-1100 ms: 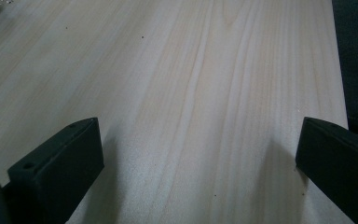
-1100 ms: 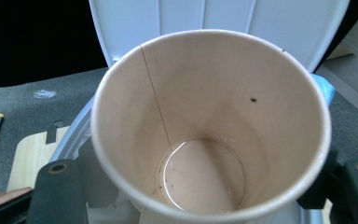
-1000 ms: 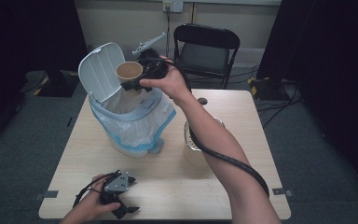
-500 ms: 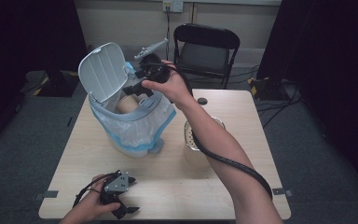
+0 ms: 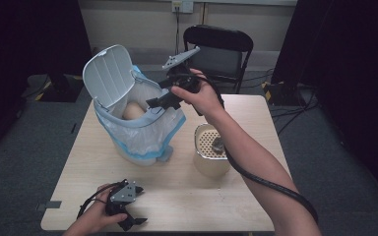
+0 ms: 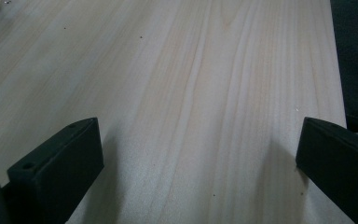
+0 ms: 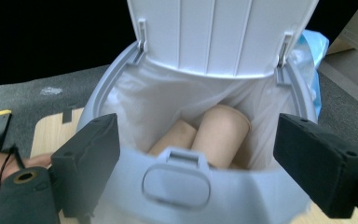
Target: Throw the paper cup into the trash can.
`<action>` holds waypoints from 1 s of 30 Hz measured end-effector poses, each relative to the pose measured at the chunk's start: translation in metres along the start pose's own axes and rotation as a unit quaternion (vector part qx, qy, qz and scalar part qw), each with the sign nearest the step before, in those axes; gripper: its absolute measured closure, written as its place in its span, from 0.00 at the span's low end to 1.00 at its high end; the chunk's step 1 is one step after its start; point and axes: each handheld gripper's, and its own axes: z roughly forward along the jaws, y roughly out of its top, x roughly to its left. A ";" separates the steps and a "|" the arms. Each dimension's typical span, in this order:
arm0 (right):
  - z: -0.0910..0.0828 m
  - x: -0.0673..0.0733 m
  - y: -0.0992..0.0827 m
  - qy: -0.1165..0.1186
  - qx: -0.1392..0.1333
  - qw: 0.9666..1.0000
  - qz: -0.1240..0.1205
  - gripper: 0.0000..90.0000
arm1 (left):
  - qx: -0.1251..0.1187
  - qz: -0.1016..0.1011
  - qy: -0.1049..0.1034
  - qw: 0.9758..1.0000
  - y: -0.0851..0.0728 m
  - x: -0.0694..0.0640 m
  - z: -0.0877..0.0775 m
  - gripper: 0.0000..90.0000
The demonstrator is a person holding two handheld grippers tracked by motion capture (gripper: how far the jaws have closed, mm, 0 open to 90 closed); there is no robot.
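— Looking in the white bin (image 5: 138, 132), what's there?
— Tan paper cups (image 7: 221, 135) lie inside, lid up.
— And the right gripper (image 5: 160, 102)?
— Held above the rim, jaws just opened wide, nothing between them.

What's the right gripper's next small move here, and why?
Probably draw the right gripper back from the bin toward the beige container. Its jaws have just been opening and stand wide with nothing between them, the paper cup lies inside the lined bin, and the container holds another item.
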 end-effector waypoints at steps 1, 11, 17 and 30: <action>-0.003 0.001 -0.003 -0.001 0.002 1.000 -0.001 0.16 | 0.000 -0.002 0.001 1.000 0.000 0.000 0.000 0.00; -0.024 0.007 -0.023 -0.003 0.010 1.000 -0.001 0.16 | -0.001 -0.002 0.001 1.000 0.000 0.000 0.000 0.00; -0.034 0.012 -0.033 -0.001 0.012 1.000 -0.003 0.16 | 0.000 -0.001 0.001 1.000 0.000 0.000 0.000 0.00; -0.053 0.022 -0.054 0.002 0.011 1.000 -0.005 0.16 | -0.001 -0.003 0.001 1.000 0.000 0.000 0.000 0.00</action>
